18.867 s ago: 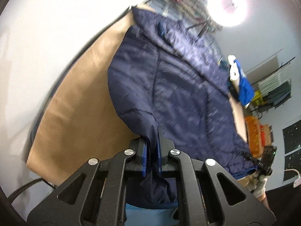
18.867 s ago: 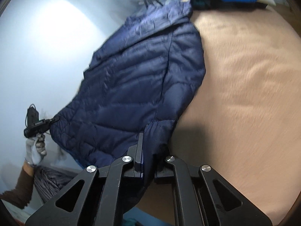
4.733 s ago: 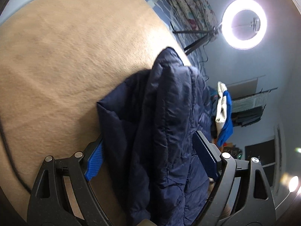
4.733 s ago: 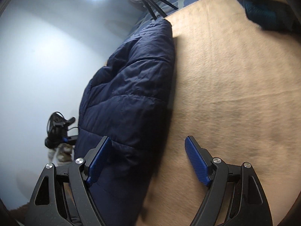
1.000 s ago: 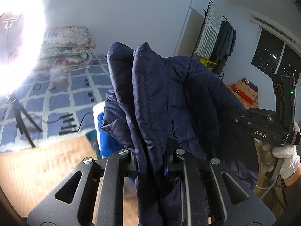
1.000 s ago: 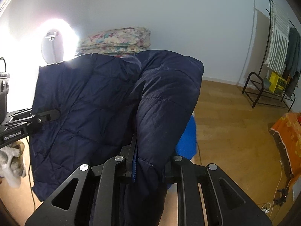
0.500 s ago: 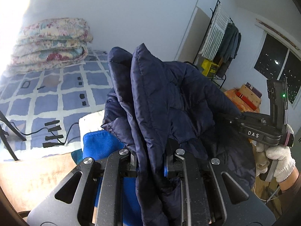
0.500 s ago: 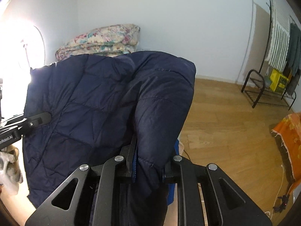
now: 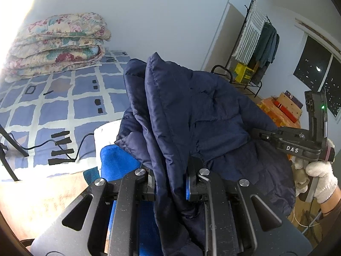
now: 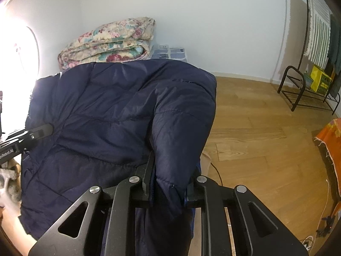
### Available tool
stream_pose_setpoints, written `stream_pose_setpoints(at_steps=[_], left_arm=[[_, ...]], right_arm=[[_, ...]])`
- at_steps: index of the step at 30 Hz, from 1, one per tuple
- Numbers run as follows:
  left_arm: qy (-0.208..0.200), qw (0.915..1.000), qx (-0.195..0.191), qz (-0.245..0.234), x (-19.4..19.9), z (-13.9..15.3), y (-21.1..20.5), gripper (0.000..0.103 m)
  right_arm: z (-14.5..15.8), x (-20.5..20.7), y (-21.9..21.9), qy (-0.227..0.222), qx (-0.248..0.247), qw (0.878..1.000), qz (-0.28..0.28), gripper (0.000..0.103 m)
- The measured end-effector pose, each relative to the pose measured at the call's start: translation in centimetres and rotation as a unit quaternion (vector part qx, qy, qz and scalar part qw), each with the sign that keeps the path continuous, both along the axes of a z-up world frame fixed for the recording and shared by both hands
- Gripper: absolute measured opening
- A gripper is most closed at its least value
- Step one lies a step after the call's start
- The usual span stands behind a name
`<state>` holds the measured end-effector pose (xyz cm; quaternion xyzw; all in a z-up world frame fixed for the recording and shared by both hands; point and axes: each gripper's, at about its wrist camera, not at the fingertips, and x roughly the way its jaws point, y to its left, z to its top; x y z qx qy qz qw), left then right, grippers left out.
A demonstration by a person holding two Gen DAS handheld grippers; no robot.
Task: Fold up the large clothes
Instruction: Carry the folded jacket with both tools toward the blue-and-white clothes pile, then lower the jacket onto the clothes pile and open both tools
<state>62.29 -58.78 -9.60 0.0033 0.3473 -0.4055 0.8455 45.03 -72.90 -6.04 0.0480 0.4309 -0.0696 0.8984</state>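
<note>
With the folded jacket [image 9: 191, 111] held off the surface, clamped in both the left gripper [image 9: 170, 181] and right gripper [image 10: 168, 183], carrying is in hand; next, lower it onto the blue pile [image 9: 115, 162] at near left

Navy quilted puffer jacket [image 9: 191, 111], folded and bunched, hanging in midair

Jacket [image 10: 110, 115] blocks ahead; floor [image 10: 266, 140] apparently clear.
</note>
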Motion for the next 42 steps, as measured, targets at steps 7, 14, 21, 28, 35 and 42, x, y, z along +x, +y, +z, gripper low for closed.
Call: stream_pose_setpoints(at_steps=[7, 14, 21, 28, 35, 42], left_arm=[[-0.005, 0.9999, 0.009, 0.008, -0.3, -0.3, -0.1, 0.021], [-0.003, 0.9997, 0.014, 0.019, -0.3, -0.5, 0.3, 0.037], [-0.006, 0.9994, 0.024, 0.023, -0.7, -0.7, 0.9, 0.052], [-0.004, 0.9994, 0.026, 0.023, -1.5, -0.3, 1.6, 0.061], [-0.014, 0.9993, 0.025, 0.025, -3.3, 0.7, 2.9, 0.061], [-0.026, 0.9993, 0.015, 0.021, -6.3, 2.8, 5.0, 0.061]], right_arm=[[-0.3, 0.4, -0.1, 0.013, -0.018, 1.0, -0.011, 0.027], [-0.3, 0.1, -0.1, 0.019, -0.033, 0.999, -0.026, 0.037], [-0.4, -0.2, -0.1, 0.023, -0.048, 0.997, -0.048, 0.051], [-0.2, -0.8, 0.5, 0.024, -0.063, 0.996, -0.059, 0.064], [1.4, -2.2, 1.4, 0.004, -0.064, 0.995, -0.071, 0.064], [3.4, -4.4, 3.3, -0.02, -0.063, 0.995, -0.076, 0.064]])
